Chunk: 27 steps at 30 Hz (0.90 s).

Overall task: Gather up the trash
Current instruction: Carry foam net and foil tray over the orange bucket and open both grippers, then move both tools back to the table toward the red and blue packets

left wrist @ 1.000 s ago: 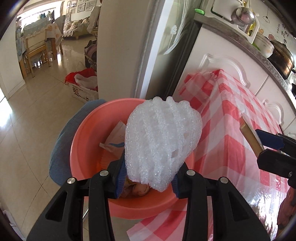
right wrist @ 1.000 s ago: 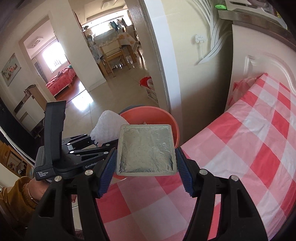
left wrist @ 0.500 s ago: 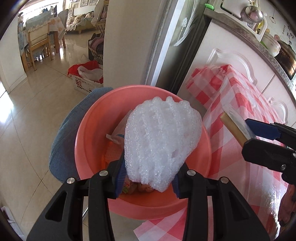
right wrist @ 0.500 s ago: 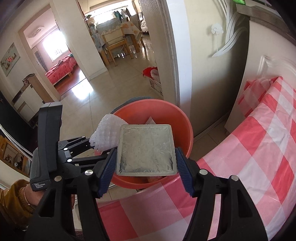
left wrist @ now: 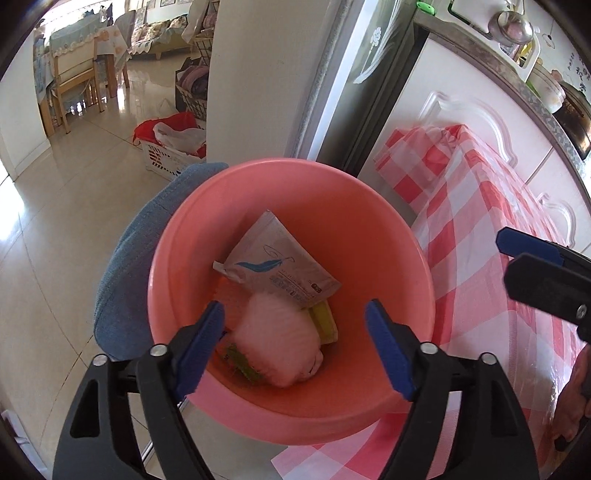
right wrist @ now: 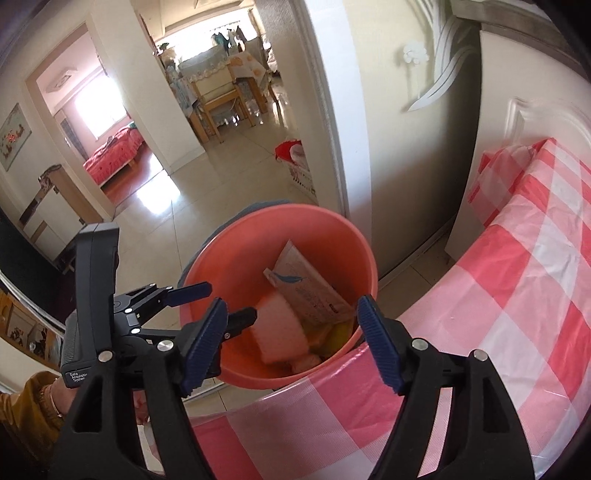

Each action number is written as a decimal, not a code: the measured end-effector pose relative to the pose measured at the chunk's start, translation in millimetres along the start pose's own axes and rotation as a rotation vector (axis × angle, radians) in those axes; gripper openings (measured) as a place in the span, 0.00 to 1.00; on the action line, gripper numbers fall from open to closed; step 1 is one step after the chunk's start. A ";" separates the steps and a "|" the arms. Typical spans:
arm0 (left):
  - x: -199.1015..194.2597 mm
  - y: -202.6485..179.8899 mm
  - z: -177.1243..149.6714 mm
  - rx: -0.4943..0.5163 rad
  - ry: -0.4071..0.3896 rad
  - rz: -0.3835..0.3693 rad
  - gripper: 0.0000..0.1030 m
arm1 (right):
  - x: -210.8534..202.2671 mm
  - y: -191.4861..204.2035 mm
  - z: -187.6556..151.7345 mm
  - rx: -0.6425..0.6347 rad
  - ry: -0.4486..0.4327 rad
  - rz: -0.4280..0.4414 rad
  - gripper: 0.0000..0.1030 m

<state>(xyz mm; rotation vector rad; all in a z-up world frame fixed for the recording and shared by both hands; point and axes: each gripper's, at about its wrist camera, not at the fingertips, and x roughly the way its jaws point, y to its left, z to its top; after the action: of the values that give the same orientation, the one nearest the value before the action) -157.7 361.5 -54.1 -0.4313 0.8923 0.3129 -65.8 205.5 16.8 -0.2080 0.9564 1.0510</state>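
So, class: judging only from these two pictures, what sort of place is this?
Most likely a lived-in home, by its kitchen: a checked tablecloth, pots on a counter, and beyond the doorway a dining table with chairs and a bed.

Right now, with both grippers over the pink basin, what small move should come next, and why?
Probably lift both grippers clear of the basin. The left gripper and right gripper are opening with nothing between their jaws, and the foam net lies inside among other trash, so both drops look finished.
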 end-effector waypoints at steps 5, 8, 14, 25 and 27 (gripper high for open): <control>-8.8 8.4 5.5 -0.035 -0.019 -0.013 0.84 | -16.6 -7.0 -4.0 0.028 -0.045 -0.021 0.78; -12.8 15.2 8.8 -0.084 -0.024 -0.076 0.84 | -26.7 -14.6 -10.3 0.056 -0.062 -0.039 0.82; -27.3 15.7 7.2 -0.145 -0.102 -0.195 0.86 | -45.4 -26.4 -17.6 0.099 -0.100 -0.053 0.83; -51.9 -23.8 15.5 -0.107 -0.205 -0.266 0.87 | -91.1 -38.6 -39.9 0.167 -0.230 -0.008 0.90; -53.0 -34.0 17.1 -0.082 -0.195 -0.246 0.87 | -100.9 -39.4 -43.4 0.164 -0.259 -0.005 0.91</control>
<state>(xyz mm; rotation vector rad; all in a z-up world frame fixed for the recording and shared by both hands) -162.6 335.7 5.6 -0.5703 0.6293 0.1620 -74.0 95.8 55.7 0.0610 0.8010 0.9630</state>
